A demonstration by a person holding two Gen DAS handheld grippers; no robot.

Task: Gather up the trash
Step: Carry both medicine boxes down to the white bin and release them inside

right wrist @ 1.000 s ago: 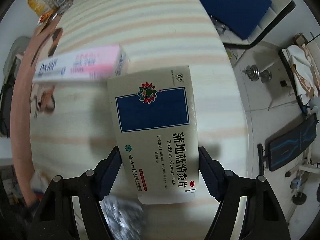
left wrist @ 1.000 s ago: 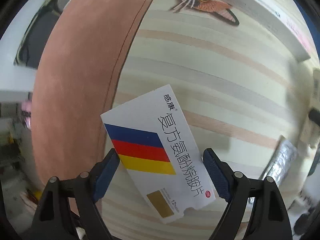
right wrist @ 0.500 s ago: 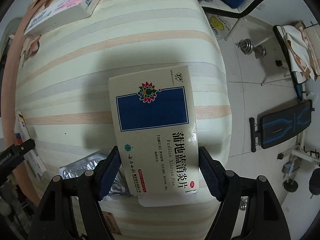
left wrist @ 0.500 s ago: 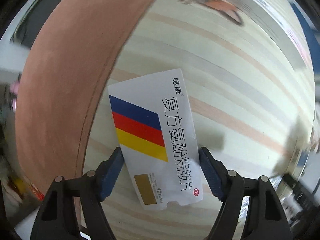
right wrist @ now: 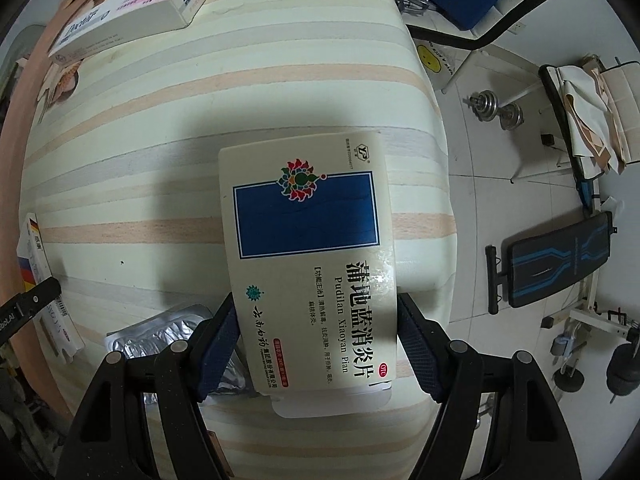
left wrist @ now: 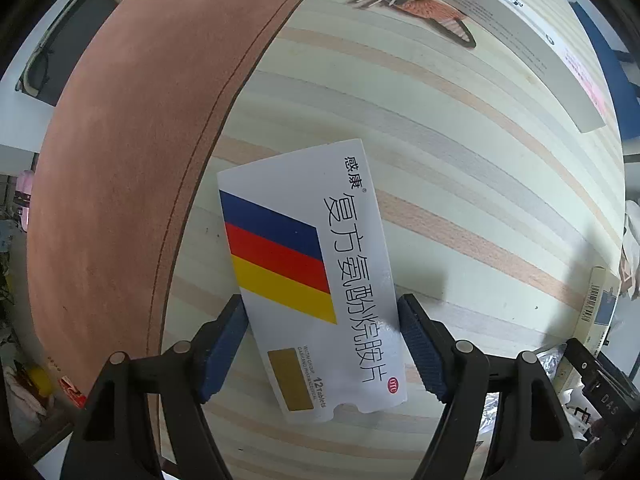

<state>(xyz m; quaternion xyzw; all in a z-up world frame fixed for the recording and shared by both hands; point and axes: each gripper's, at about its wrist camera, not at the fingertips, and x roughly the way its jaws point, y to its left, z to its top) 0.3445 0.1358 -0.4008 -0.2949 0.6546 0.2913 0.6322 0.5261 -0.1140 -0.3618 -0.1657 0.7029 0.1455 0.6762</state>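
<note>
**Two medicine boxes held over a striped tabletop**

A table [left wrist: 460, 184] covered in a cloth of cream, grey and peach stripes is seen from above in both wrist views, with a plain terracotta band [left wrist: 132, 168] along one side. A white tiled floor [right wrist: 480, 128] is shown beyond the table edge in the right wrist view, where dumbbells [right wrist: 496, 108] and a black and blue exercise bench [right wrist: 560, 256] are found.

The left gripper [left wrist: 322, 344] is pointed straight down. A white medicine box with blue, red and yellow stripes [left wrist: 312, 276] is clasped between its blue pads, both of which are pressed against the long edges of the box, after the jaws have just been closing. The box is tilted slightly across the stripes of the cloth.

The right gripper [right wrist: 316, 344] is likewise pointed down. A cream medicine box with a blue rectangle [right wrist: 312, 256] is gripped between its pads, which are set against the two long sides near the lower end of the box.

A long white and pink box marked "Doctor" [right wrist: 132, 12] is left lying at the far end of the table. A silver blister pack [right wrist: 168, 332] is lying on the cloth just beside the right gripper's left finger, partly hidden by it.
</note>
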